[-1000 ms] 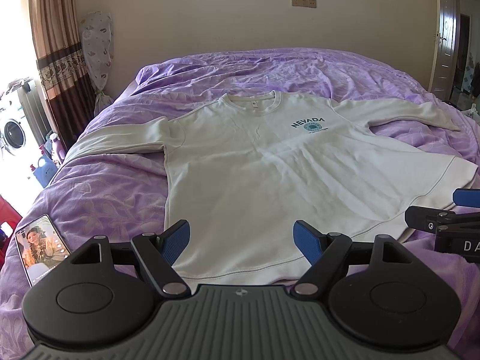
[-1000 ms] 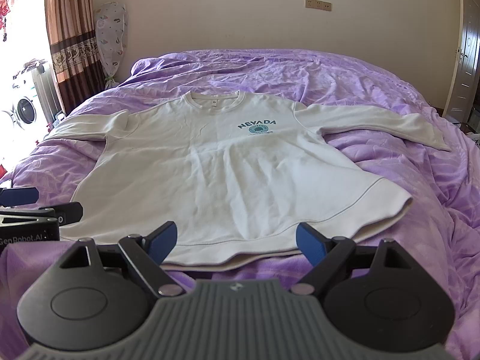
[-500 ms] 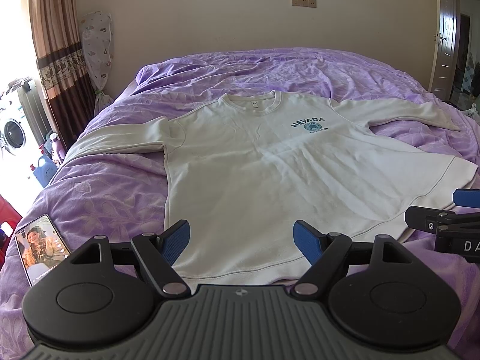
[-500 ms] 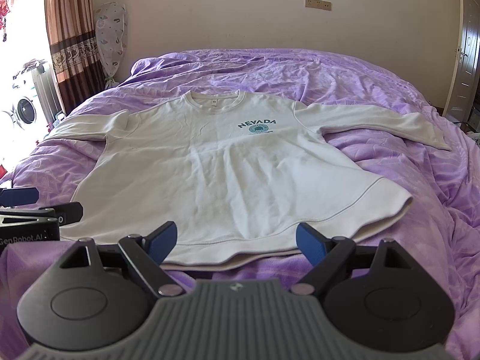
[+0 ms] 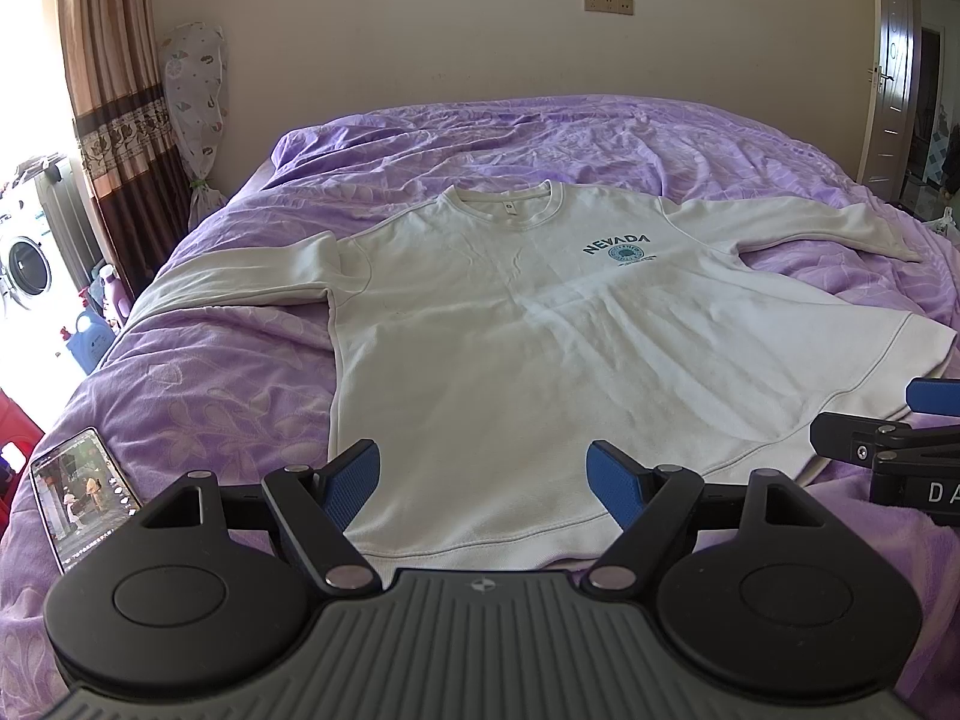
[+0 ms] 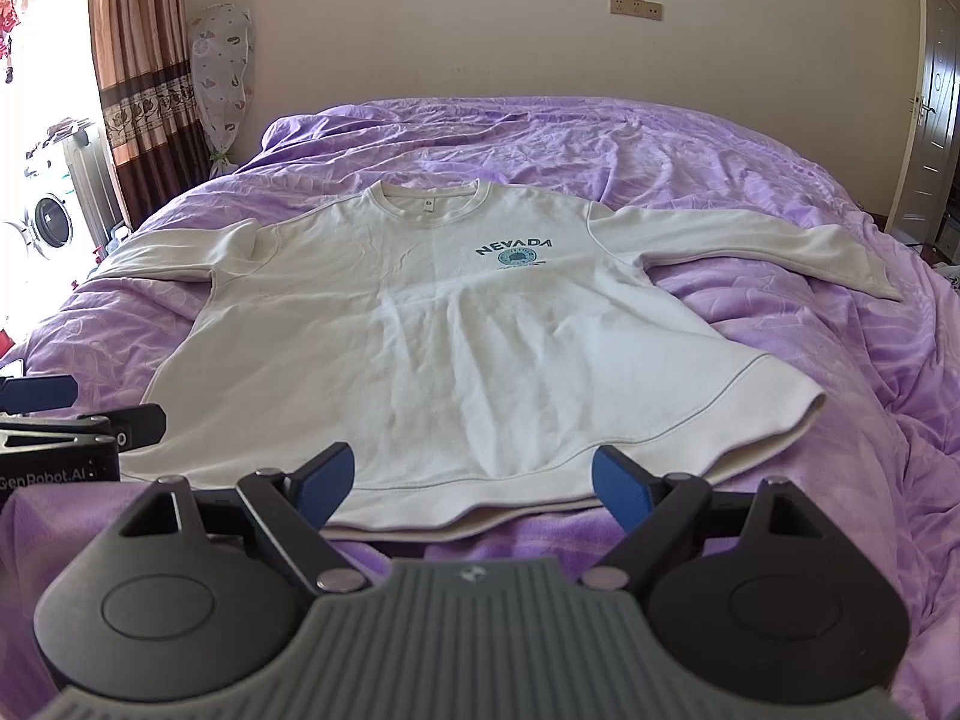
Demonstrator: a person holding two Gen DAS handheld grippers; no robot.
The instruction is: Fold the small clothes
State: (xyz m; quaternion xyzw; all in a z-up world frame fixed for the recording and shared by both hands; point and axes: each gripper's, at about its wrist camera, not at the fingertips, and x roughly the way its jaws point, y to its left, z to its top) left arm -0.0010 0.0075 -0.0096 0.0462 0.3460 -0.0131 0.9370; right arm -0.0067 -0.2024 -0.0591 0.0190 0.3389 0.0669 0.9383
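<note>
A cream long-sleeved sweatshirt [image 5: 540,348] [image 6: 456,348] printed NEVADA lies spread flat, front up, on the purple bed cover, both sleeves stretched out sideways. My left gripper [image 5: 483,471] hovers open over the left part of the hem, nothing between its blue pads. Over the hem's middle and right part my right gripper [image 6: 471,477] also stands open and holds nothing. Each gripper shows at the edge of the other's view: the right gripper [image 5: 888,438] and the left gripper [image 6: 66,420].
The purple bed cover [image 5: 216,384] [image 6: 840,360] is wrinkled. A phone [image 5: 81,501] with its screen lit lies at the bed's near left corner. Curtains [image 5: 114,114], a washing machine [image 5: 24,264] and bottles are left of the bed; a door [image 6: 933,90] is at right.
</note>
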